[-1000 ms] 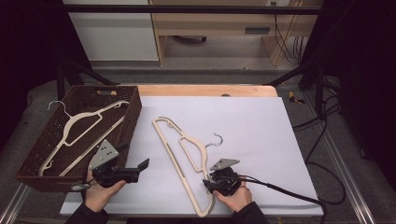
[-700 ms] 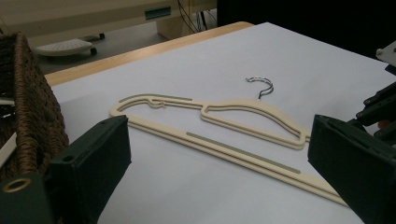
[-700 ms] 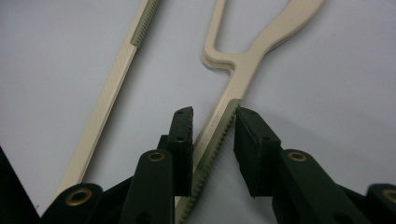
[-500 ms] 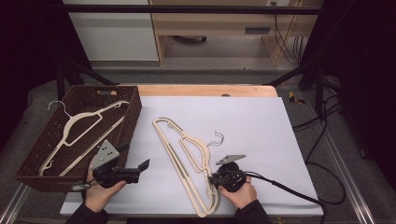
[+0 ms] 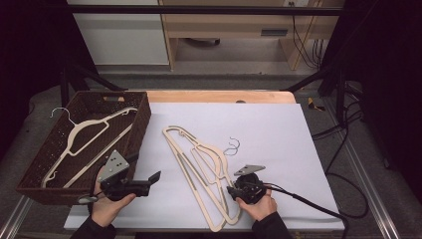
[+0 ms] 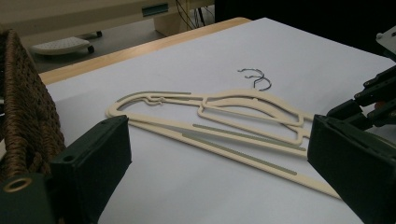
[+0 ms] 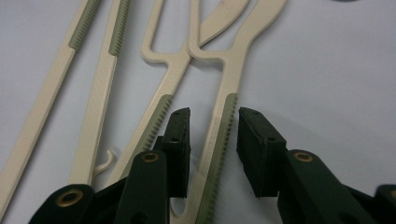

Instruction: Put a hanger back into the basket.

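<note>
My right gripper (image 7: 208, 140) straddles one arm of the two cream hangers (image 5: 201, 164) on the white sheet (image 5: 278, 129), jaws apart, not clamped. My left gripper (image 5: 149, 180) gapes wide, empty. Farther off, a third hanger (image 5: 84, 134) lies in the wicker basket (image 5: 144, 114)

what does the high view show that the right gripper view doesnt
High view alone: the dark brown woven basket at the table's left with one cream hanger lying in it, the left gripper with jaws apart beside it, both of the person's hands, and the wire hooks of the hangers on the white sheet.

Right gripper view alone: the right gripper has its jaws open either side of one hanger arm, along its grey ribbed strip.

Both: the two cream plastic hangers overlapping on the white table cover.
</note>
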`<control>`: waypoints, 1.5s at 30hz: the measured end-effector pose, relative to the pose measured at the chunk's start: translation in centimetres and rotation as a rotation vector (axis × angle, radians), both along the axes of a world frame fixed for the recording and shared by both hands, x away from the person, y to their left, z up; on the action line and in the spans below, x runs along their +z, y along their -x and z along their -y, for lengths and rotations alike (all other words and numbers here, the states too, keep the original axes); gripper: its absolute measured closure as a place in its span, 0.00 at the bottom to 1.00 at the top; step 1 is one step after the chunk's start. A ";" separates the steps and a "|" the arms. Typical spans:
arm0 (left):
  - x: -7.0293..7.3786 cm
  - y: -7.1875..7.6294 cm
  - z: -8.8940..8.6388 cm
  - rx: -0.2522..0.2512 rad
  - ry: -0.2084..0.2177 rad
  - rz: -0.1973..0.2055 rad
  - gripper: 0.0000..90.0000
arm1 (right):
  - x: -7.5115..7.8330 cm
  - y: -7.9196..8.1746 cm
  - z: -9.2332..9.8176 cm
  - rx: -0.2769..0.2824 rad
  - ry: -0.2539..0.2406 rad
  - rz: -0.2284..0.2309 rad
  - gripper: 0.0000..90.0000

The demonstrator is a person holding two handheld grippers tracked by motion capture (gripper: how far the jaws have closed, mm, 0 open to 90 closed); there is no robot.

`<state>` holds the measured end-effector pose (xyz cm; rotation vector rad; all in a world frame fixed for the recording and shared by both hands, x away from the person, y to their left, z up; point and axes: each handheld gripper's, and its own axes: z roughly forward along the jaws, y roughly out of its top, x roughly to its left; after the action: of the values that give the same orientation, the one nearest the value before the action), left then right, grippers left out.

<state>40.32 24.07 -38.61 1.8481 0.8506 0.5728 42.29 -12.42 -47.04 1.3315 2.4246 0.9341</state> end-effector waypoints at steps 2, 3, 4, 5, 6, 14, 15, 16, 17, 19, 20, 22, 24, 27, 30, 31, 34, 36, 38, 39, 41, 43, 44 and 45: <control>0.0 0.0 0.0 0.001 0.002 -0.001 0.07 | 0.0 0.2 -0.1 -0.006 0.033 0.021 0.80; 0.0 0.0 0.1 0.001 0.001 -0.001 0.07 | 0.0 0.2 -0.3 -0.029 0.016 0.013 0.83; -0.1 0.0 0.1 0.000 0.001 -0.002 0.07 | -0.1 0.1 -0.1 -0.027 0.032 0.024 0.84; -0.1 0.0 0.1 -0.002 -0.002 -0.002 0.07 | 0.0 0.1 -0.1 -0.031 0.027 0.012 0.84; -0.1 -0.1 0.1 -0.003 -0.005 -0.003 0.07 | 0.0 -0.1 0.0 -0.037 0.022 0.005 0.85; -0.4 -0.8 1.2 -0.036 -0.029 -0.033 0.07 | 0.8 -0.4 0.7 -0.047 -0.025 0.012 0.88; -0.5 -1.0 1.4 -0.042 -0.033 -0.044 0.07 | 0.9 -0.4 0.8 -0.034 -0.013 0.019 0.88; -0.6 -1.3 1.6 -0.051 -0.039 -0.055 0.07 | 1.0 -0.5 1.0 -0.021 -0.002 0.033 0.88; -0.7 -1.5 1.9 -0.059 -0.044 -0.064 0.07 | 1.1 -0.5 1.0 -0.021 0.001 0.040 0.88; -0.8 -2.2 2.5 -0.075 -0.054 -0.086 0.07 | 1.4 -0.4 1.1 -0.015 -0.003 0.048 0.88; -0.8 -2.5 3.0 -0.085 -0.063 -0.092 0.08 | 1.6 -0.4 1.1 -0.003 -0.005 0.060 0.88; -0.7 -3.1 3.9 -0.087 -0.073 -0.111 0.08 | 1.9 -0.3 1.3 0.004 -0.005 0.080 0.89; -0.5 -3.6 5.1 -0.106 -0.083 -0.114 0.08 | 2.1 -0.2 1.5 0.020 -0.002 0.104 0.89; -0.6 -4.6 6.8 -0.120 -0.099 -0.124 0.08 | 2.5 -0.1 1.6 0.027 -0.001 0.113 0.89; -1.0 -6.0 8.3 -0.134 -0.089 -0.155 0.09 | 2.7 0.0 1.6 0.023 0.005 0.119 0.89; -1.2 -6.5 8.7 -0.142 -0.095 -0.167 0.09 | 2.7 0.0 1.7 0.035 0.007 0.129 0.89; -2.0 -8.2 9.9 -0.150 -0.139 -0.195 0.09 | 3.0 0.1 1.7 0.040 0.004 0.139 0.89; -2.5 -9.4 10.4 -0.156 -0.165 -0.218 0.09 | 3.1 0.1 1.8 0.035 0.006 0.142 0.89; -3.0 -10.4 10.8 -0.158 -0.163 -0.234 0.11 | 3.2 0.2 1.8 0.033 0.003 0.140 0.89; -3.3 -11.0 11.0 -0.160 -0.162 -0.242 0.12 | 3.2 0.2 1.8 0.033 0.002 0.137 0.89; -3.8 -12.0 11.3 -0.167 -0.183 -0.242 0.14 | 3.2 0.2 1.8 0.035 0.005 0.137 0.89; -4.4 -13.1 11.6 -0.156 -0.214 -0.246 0.16 | 3.2 0.2 1.8 0.039 0.007 0.136 0.89; -4.7 -13.6 11.7 -0.151 -0.219 -0.252 0.17 | 3.2 0.2 1.8 0.040 0.005 0.135 0.89; -5.0 -14.1 11.8 -0.151 -0.225 -0.259 0.18 | 3.2 0.2 1.8 0.040 0.006 0.135 0.89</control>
<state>54.42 12.24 -43.59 2.2053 0.8308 0.3492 42.11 -14.26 -43.82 1.1819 2.3584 0.9925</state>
